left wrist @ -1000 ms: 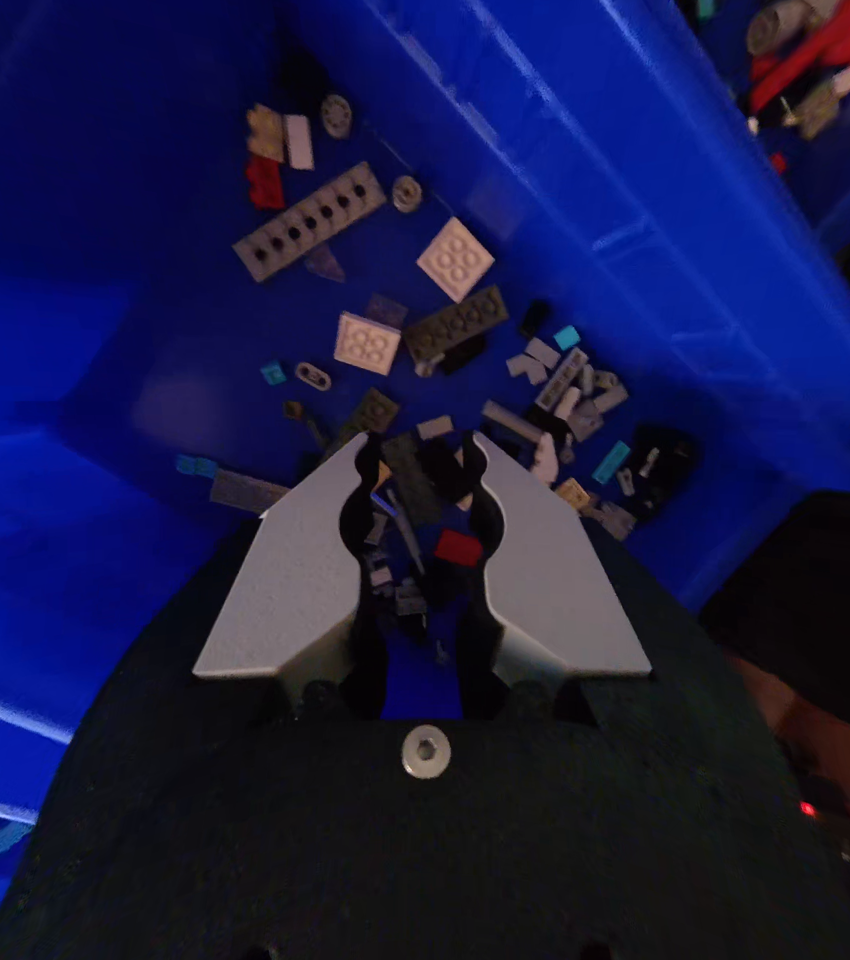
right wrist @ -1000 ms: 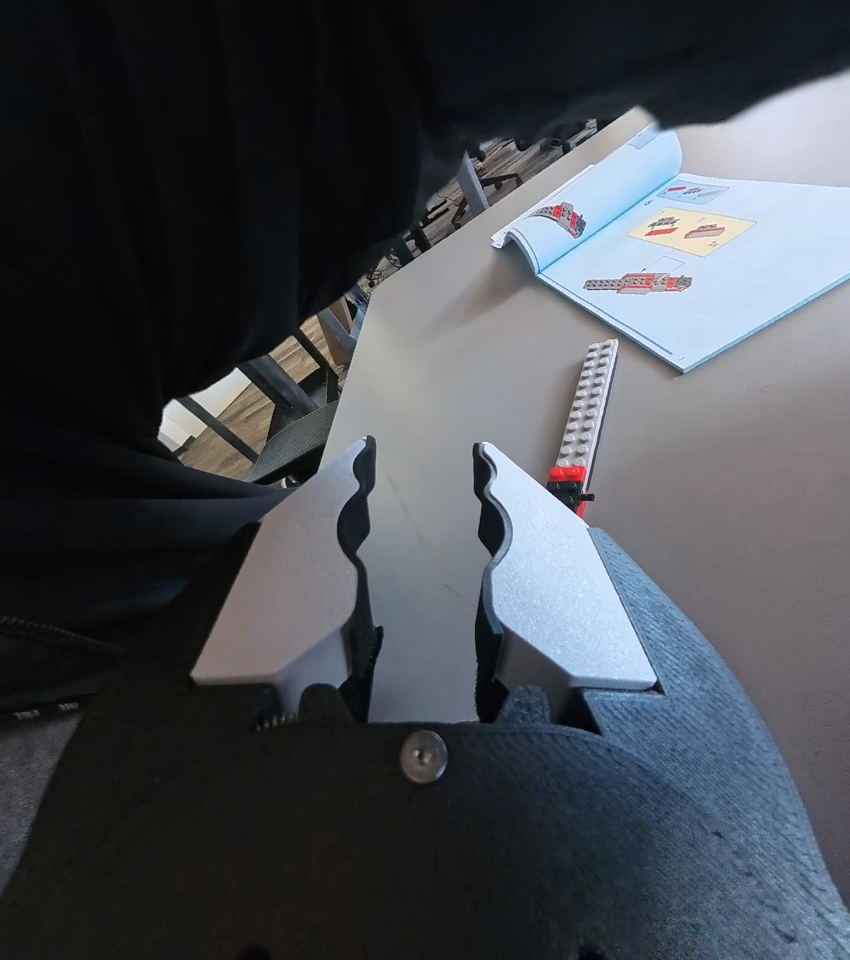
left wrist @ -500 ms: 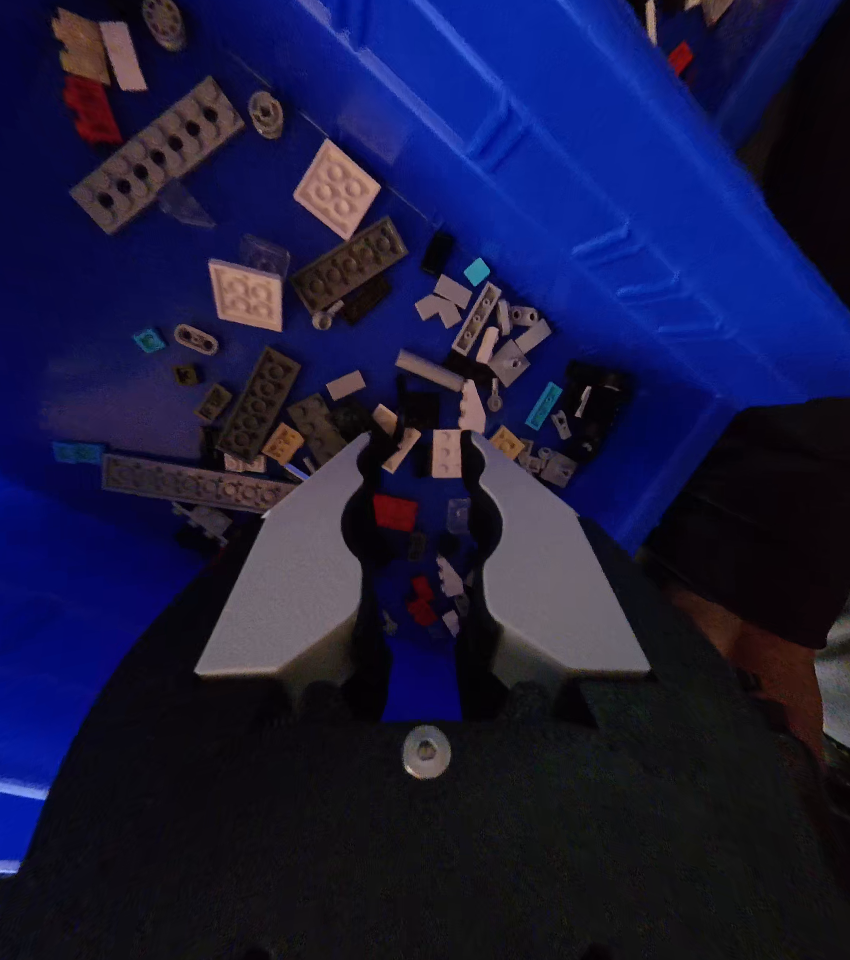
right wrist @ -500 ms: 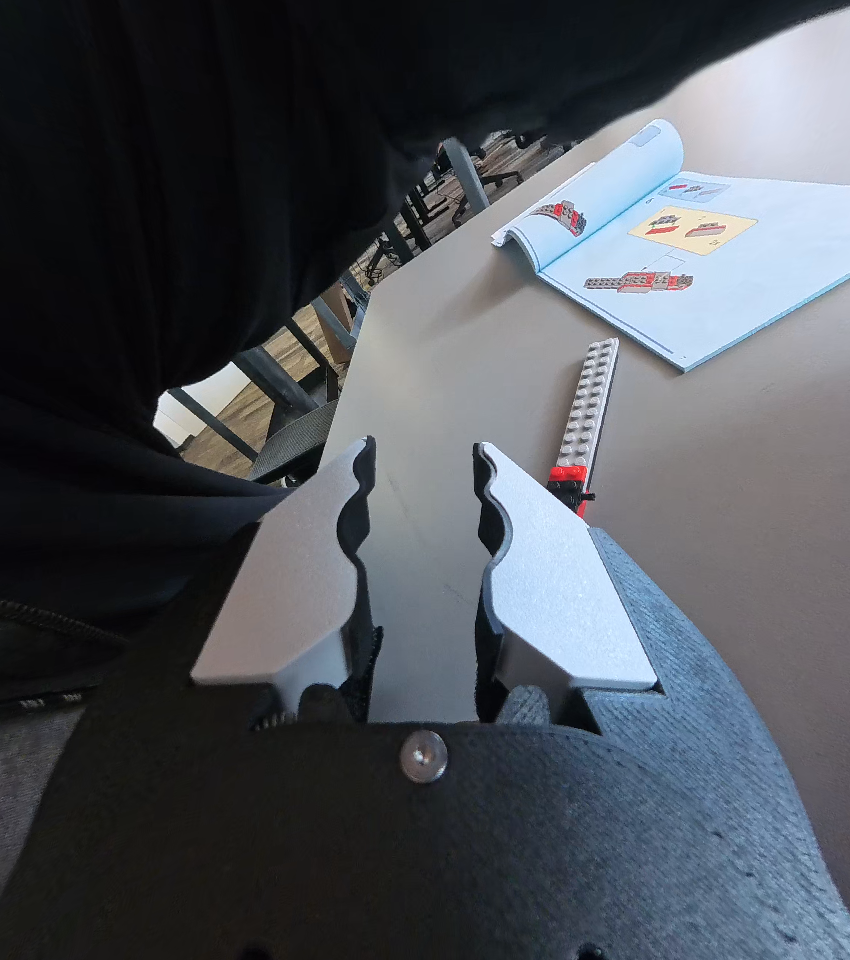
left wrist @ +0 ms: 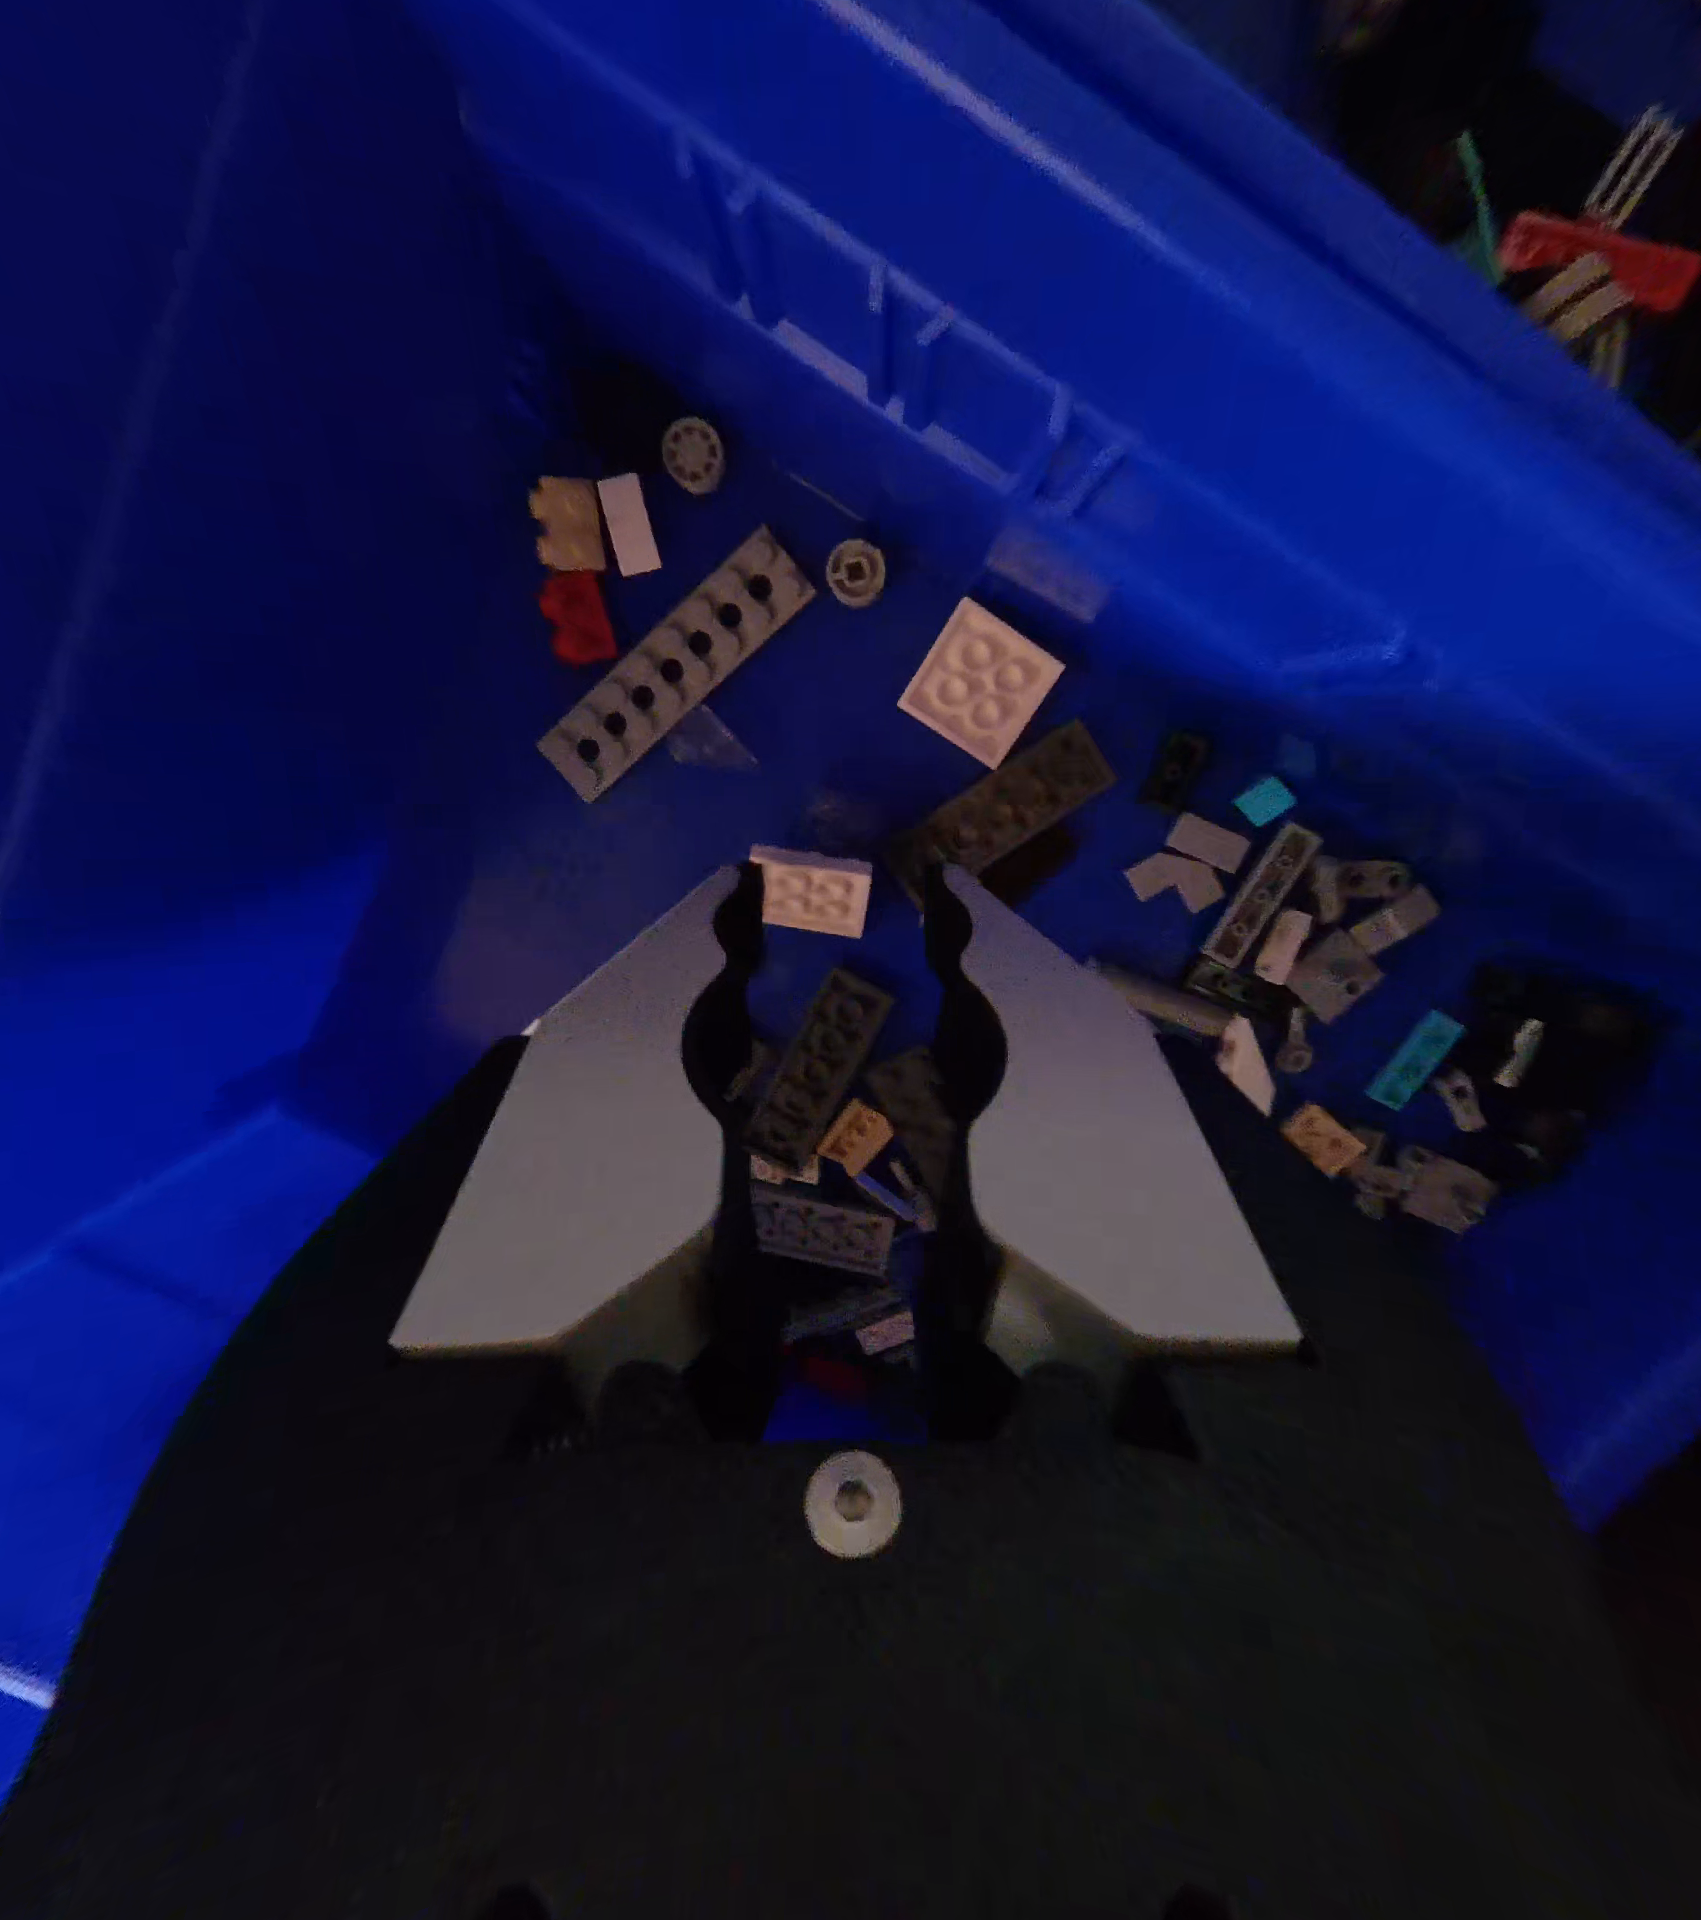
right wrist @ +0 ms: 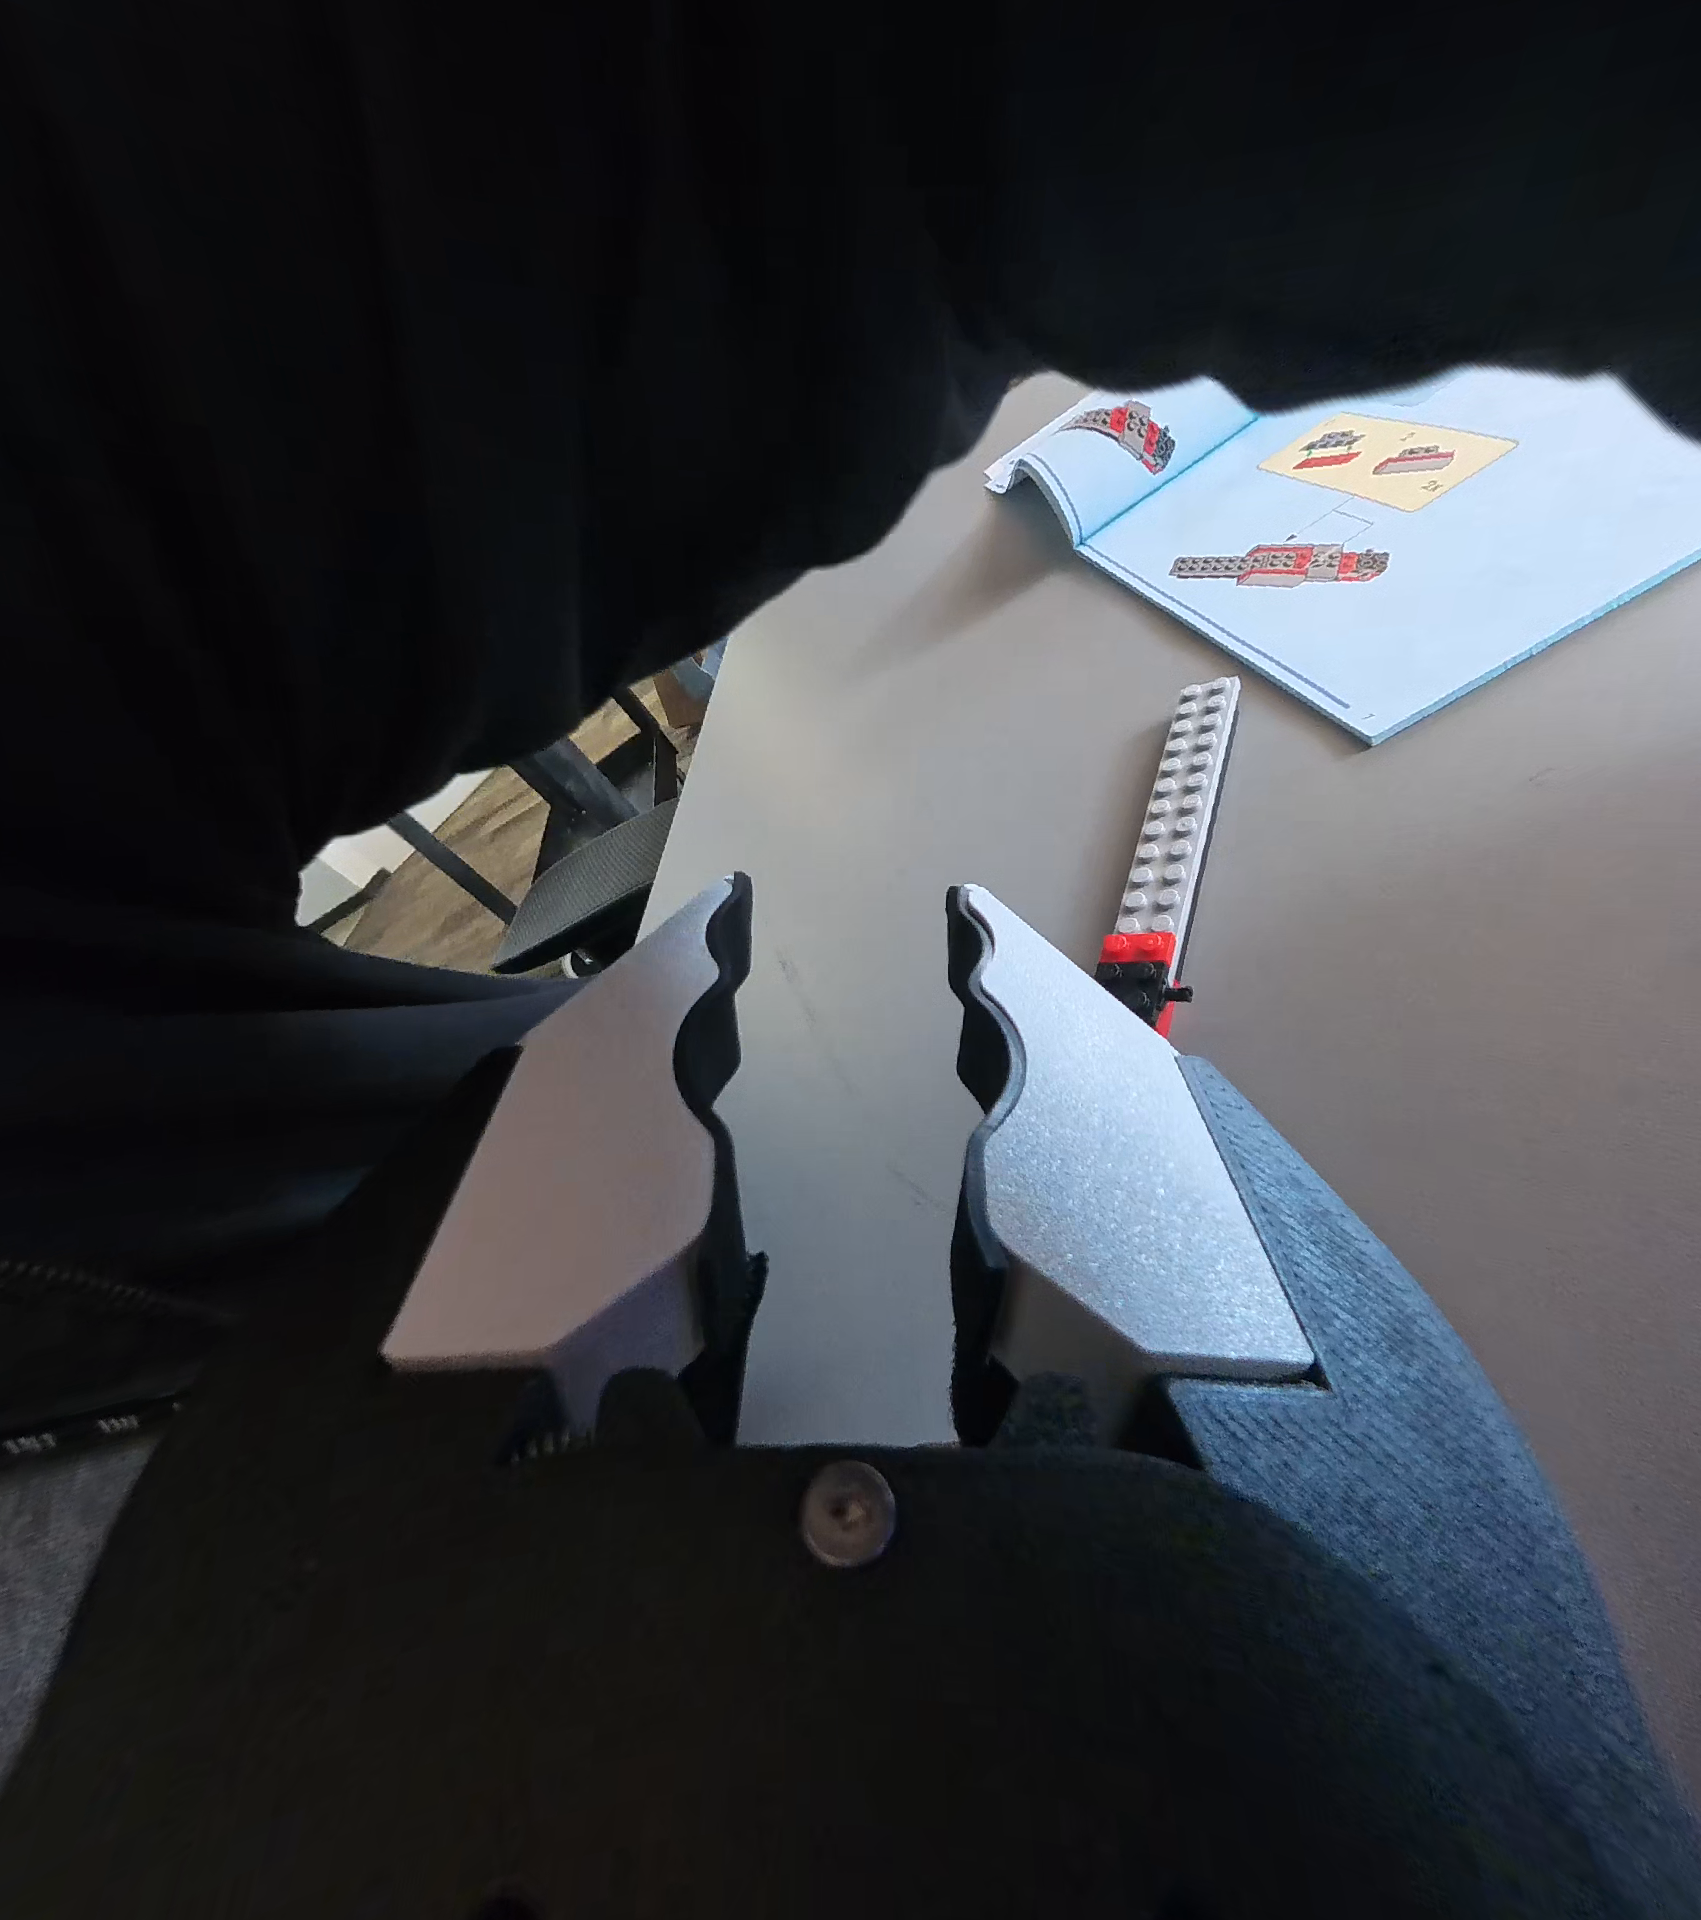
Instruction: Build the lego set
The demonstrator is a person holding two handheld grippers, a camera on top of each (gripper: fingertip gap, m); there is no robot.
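The left claw (left wrist: 841, 894) hangs inside a blue plastic bin (left wrist: 1085, 343), its jaws apart and holding nothing. Loose Lego pieces litter the bin floor. A white square plate (left wrist: 815, 891) shows between the tips, though whether they touch it I cannot tell. Toward the far wall lie another white square plate (left wrist: 981, 677), a long grey plate with holes (left wrist: 678, 665) and a dark grey plate (left wrist: 1007, 810); a heap of small grey, black and teal bits (left wrist: 1345, 997) lies by the right-hand wall.

The right claw (right wrist: 848, 914) sits low over the grey bench (right wrist: 1448, 1039), jaws apart and empty. Just right of it lies the partial build — a long grey studded plate with a red and black end (right wrist: 1176, 821). Beyond that, the open instruction booklet (right wrist: 1397, 551) lies flat on the bench. A person's dark sleeve (right wrist: 410, 364) fills the upper left.
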